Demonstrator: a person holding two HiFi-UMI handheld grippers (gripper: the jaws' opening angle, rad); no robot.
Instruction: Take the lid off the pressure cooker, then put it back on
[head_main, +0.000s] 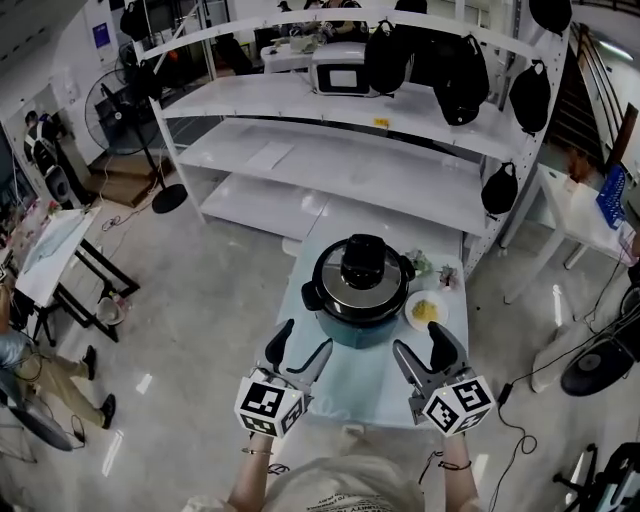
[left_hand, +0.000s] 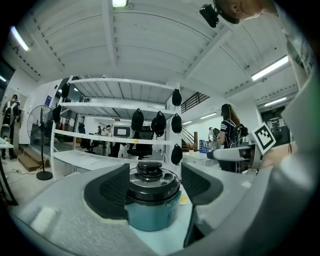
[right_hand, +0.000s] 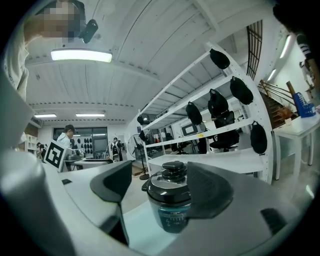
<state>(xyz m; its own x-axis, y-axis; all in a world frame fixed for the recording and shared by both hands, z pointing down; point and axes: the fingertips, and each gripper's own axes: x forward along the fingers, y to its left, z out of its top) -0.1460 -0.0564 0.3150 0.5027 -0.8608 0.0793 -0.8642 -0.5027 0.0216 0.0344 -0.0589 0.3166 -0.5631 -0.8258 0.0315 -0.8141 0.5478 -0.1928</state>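
A teal pressure cooker (head_main: 357, 320) stands on a small light table (head_main: 350, 385), its black and silver lid (head_main: 360, 275) seated on top with a black knob. My left gripper (head_main: 298, 352) hovers open at the near left of the cooker, apart from it. My right gripper (head_main: 427, 352) is open at the near right, also apart. Through the left gripper view the cooker (left_hand: 151, 205) shows between the spread jaws (left_hand: 152, 187), some way ahead. In the right gripper view the cooker (right_hand: 171, 206) sits ahead of the open jaws (right_hand: 167, 187).
A white plate with yellow food (head_main: 427, 309) lies right of the cooker, with small items behind it. White shelving (head_main: 340, 150) with a microwave (head_main: 340, 70) and hanging black bags stands beyond. A standing fan (head_main: 125, 110) is far left; a white table (head_main: 580, 215) at right.
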